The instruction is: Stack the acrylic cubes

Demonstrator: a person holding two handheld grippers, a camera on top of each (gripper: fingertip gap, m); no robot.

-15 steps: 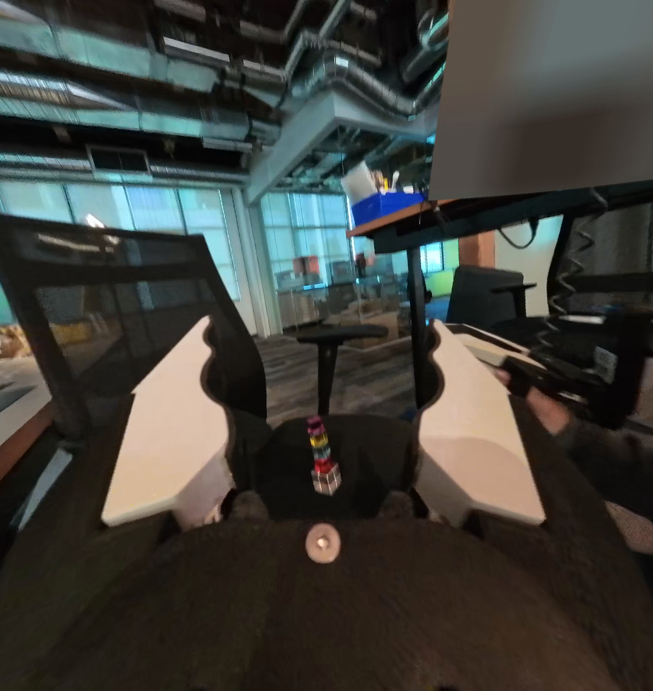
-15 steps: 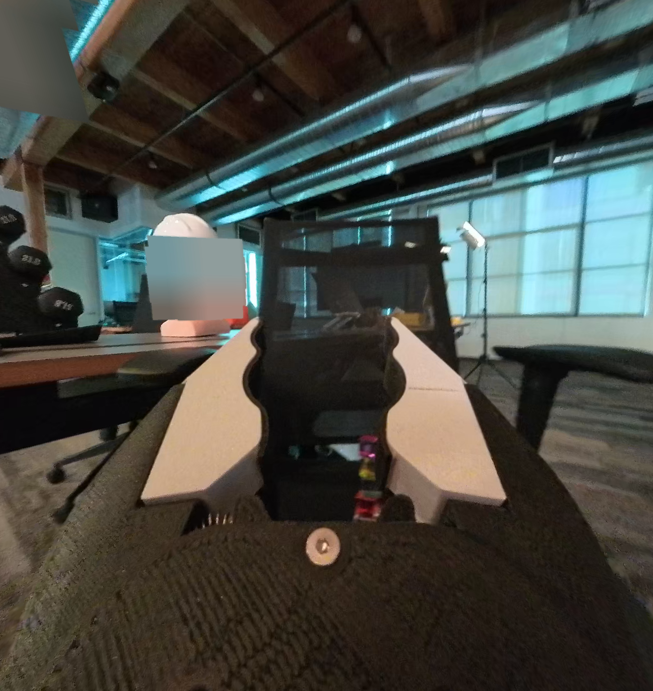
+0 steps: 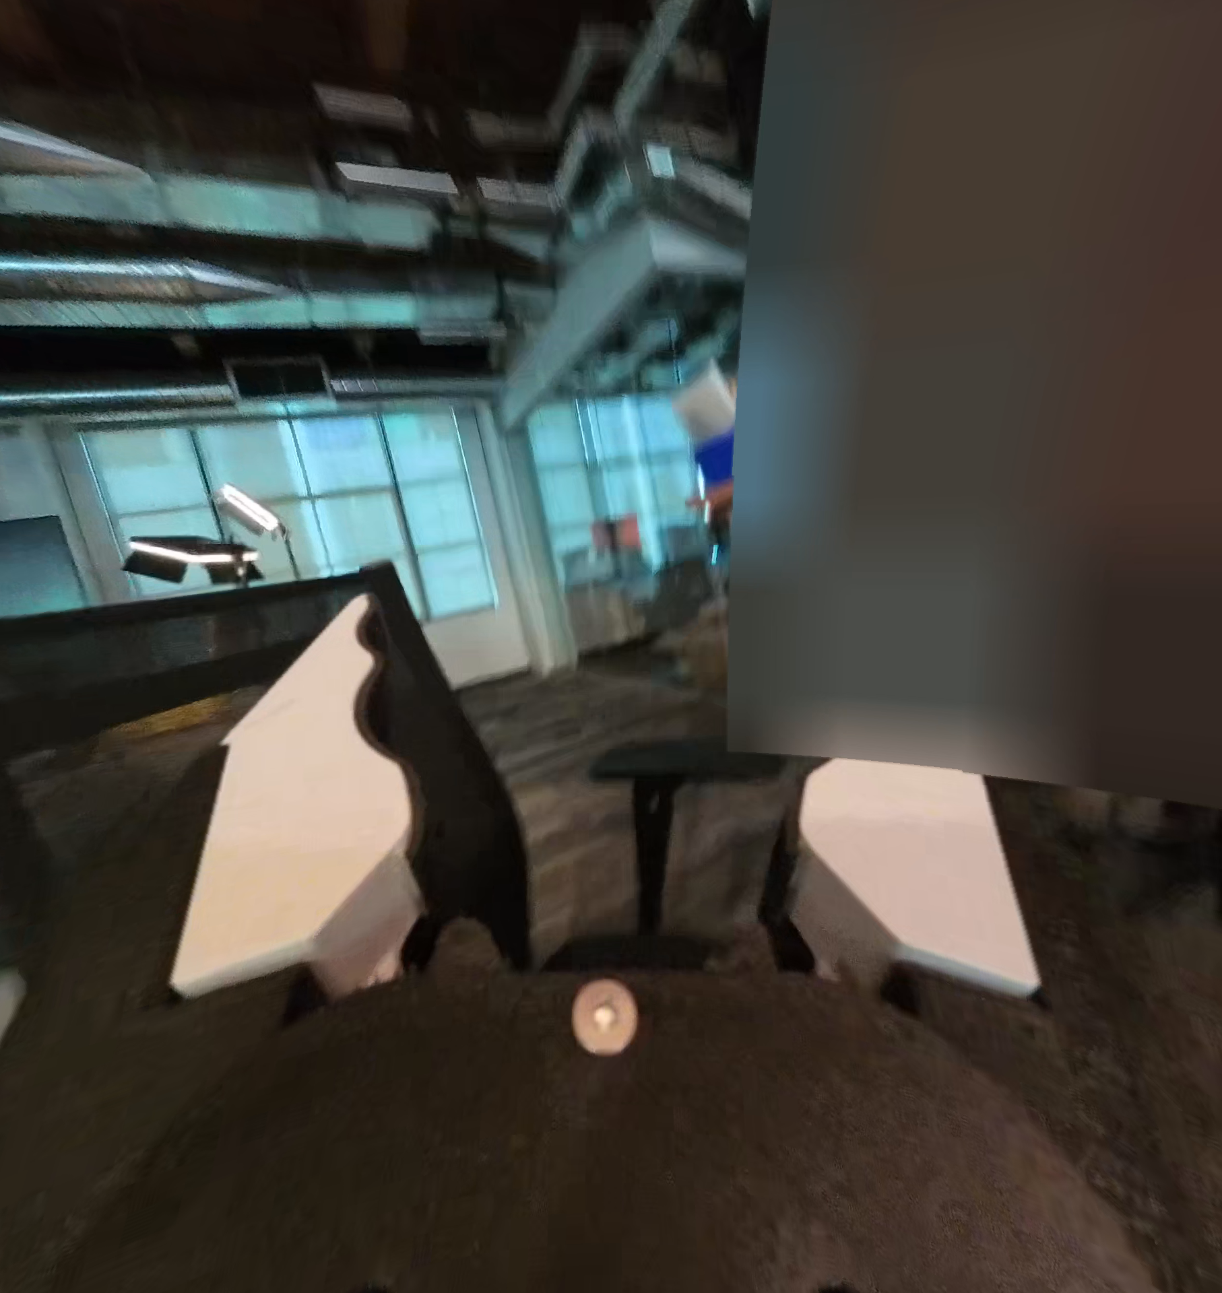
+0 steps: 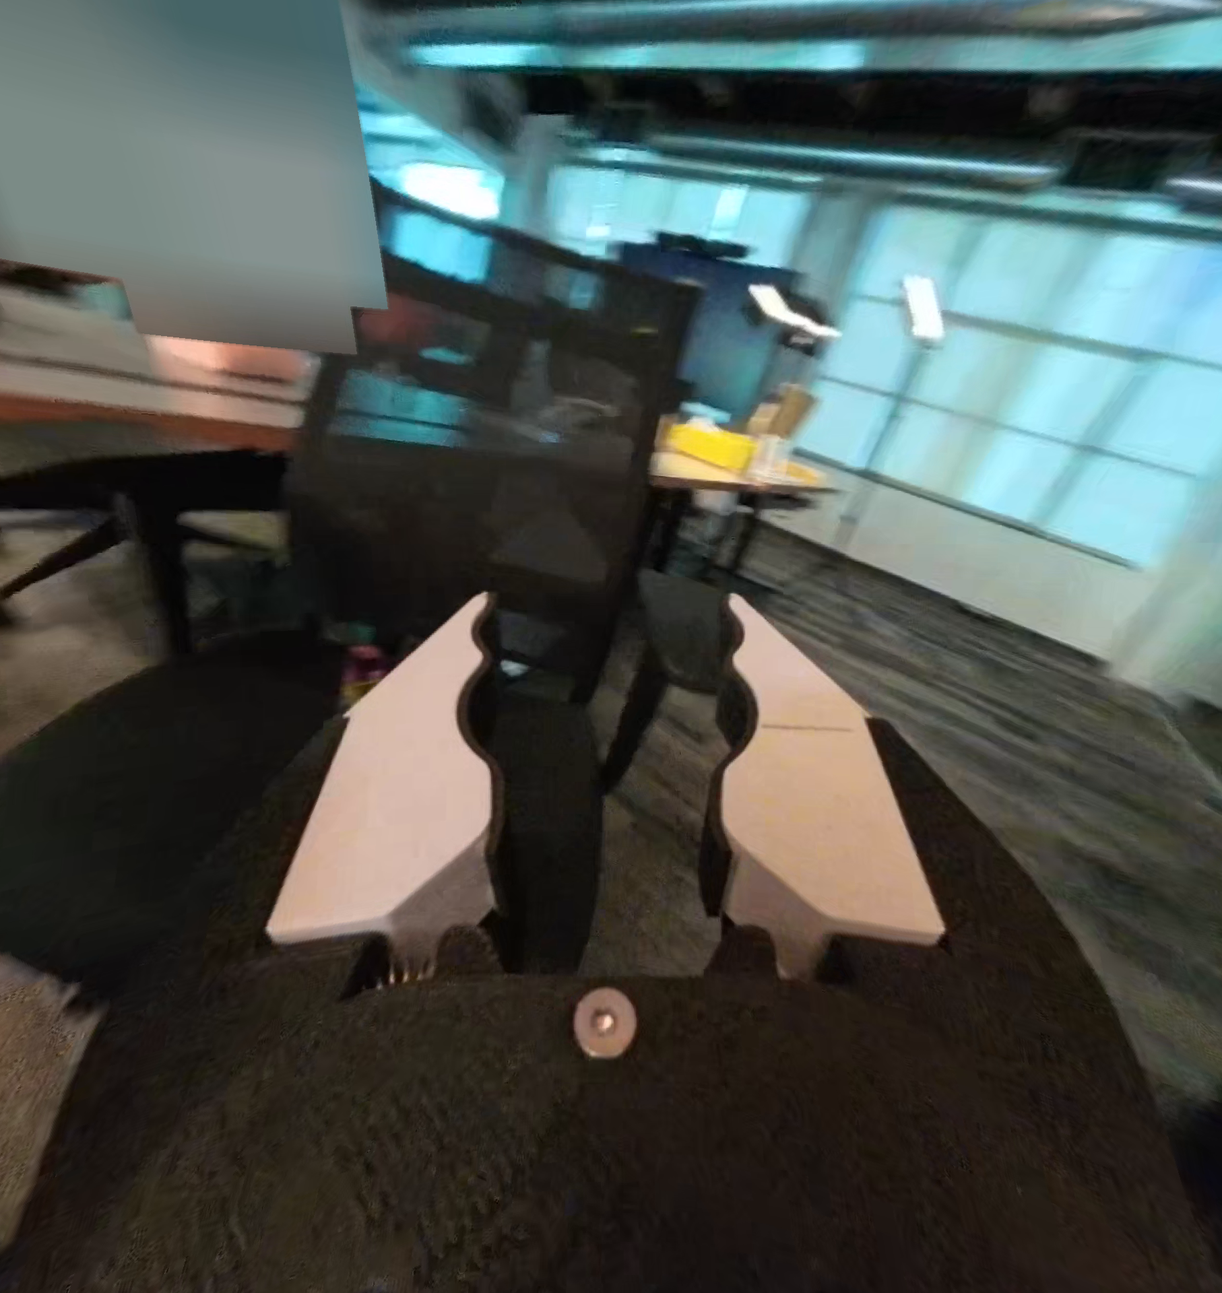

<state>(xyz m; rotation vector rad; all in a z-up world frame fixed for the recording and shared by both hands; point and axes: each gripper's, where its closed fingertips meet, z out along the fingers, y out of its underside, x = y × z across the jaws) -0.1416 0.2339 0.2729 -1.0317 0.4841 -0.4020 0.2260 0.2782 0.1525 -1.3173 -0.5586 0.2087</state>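
Office chair (image 4: 482, 490) stands upright beyond both hand-held grippers, left (image 3: 594, 700) and right (image 4: 608, 616), each spread wide, gripping nothing.

Left wrist view: mounted behind own white tongs (image 3: 594, 700), tilted upward across the room toward ceiling ducts (image 3: 174, 280) and windows (image 3: 356, 504), close beside a black mesh chair back (image 3: 139, 644). Right wrist view: behind own tongs (image 4: 607, 616), aimed level at the mesh chair back (image 4: 482, 490), near, with a bench (image 4: 104, 413) to the left. Shared by both: chair back, armrest (image 3: 664, 762), windows, carpeted floor (image 4: 1014, 700).
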